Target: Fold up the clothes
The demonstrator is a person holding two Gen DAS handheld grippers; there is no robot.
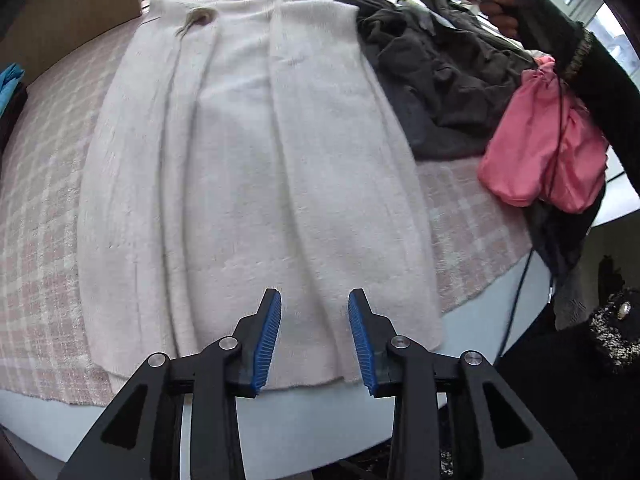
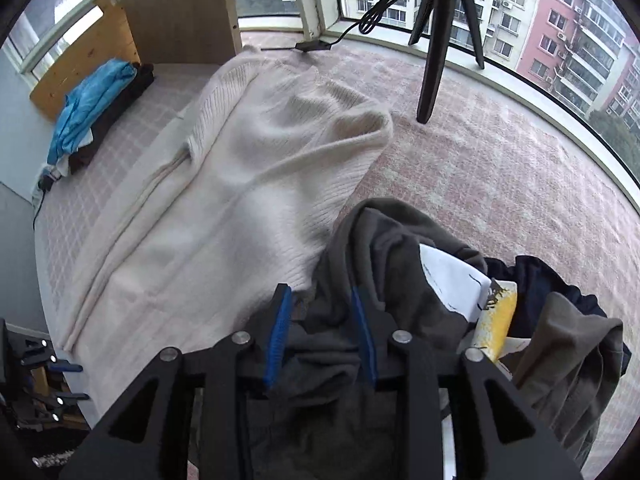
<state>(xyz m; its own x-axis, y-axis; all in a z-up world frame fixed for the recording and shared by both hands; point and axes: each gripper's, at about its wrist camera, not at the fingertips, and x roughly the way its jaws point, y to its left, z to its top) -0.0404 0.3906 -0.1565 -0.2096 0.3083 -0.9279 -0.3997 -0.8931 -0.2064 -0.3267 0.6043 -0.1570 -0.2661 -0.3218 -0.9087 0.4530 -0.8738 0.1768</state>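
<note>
Item: cream cardigan [image 1: 256, 168], lying flat mid-frame, ready for folding. You are holding the left gripper [image 1: 315, 336], jaws spread, over its hem; the right gripper [image 2: 322, 336], jaws spread, is hovering over the grey pile [image 2: 360, 260].

Spread flat along the middle of the pink checked blanket-covered bed [image 1: 44, 184]: a long cream knit cardigan [image 1: 256, 152], collar toward the window, hem at the near edge. Heaped just right of it, touching its side: a pile of dark grey crumpled garments [image 1: 440, 80], with a pink satin drawstring bag [image 1: 548, 140] hanging nearer, at the pile's right. Stacked well to the left, against a wooden headboard [image 2: 80, 60]: folded blue and dark clothes [image 2: 92, 108]. Standing behind the cardigan by the window: a black tripod [image 2: 436, 40], a black cable [image 2: 360, 24] beside it.
</note>
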